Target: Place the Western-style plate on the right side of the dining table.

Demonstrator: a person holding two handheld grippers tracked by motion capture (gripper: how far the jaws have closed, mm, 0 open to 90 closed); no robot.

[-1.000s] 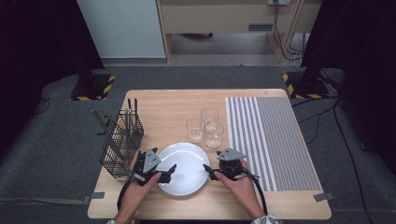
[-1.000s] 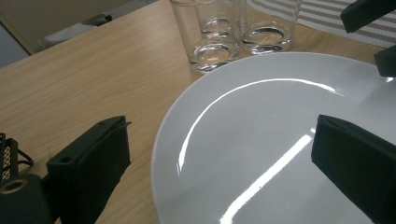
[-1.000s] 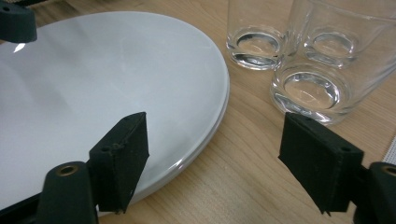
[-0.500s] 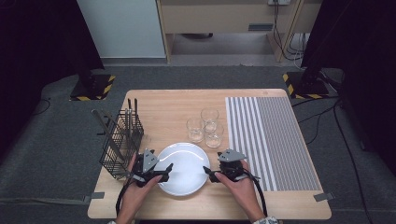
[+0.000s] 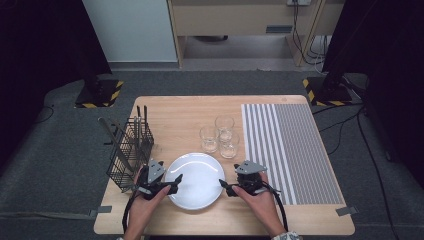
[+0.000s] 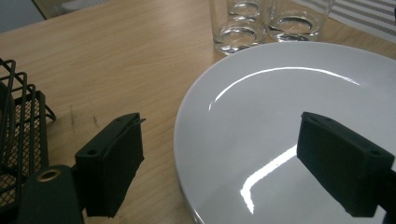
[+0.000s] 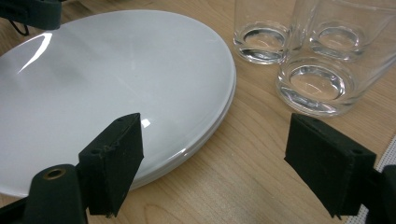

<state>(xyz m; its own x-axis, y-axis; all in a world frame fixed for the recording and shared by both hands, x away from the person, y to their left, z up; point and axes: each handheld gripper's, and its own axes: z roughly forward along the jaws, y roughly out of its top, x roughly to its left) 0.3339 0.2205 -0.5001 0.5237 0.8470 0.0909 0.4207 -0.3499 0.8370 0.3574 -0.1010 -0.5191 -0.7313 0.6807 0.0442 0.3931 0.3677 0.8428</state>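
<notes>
A white plate (image 5: 194,180) lies on the wooden table (image 5: 185,112) near its front edge. My left gripper (image 5: 173,181) lies at the plate's left rim and my right gripper (image 5: 225,185) at its right rim, each held in a hand. In the left gripper view the left gripper (image 6: 222,135) is open and its jaws have just been closing; the plate (image 6: 289,116) has its rim between them, untouched by the pads. In the right gripper view the right gripper (image 7: 215,130) is open, one jaw over the plate (image 7: 116,79), the other over bare wood.
Three empty glasses (image 5: 224,124) (image 5: 209,138) (image 5: 229,145) stand close together just behind the plate. A black wire basket (image 5: 129,150) with utensils stands at the table's left edge. A grey striped mat (image 5: 287,145) covers the right part of the table.
The left gripper's jaws stand a little narrower than before. Both hands and the plate have kept their places.
</notes>
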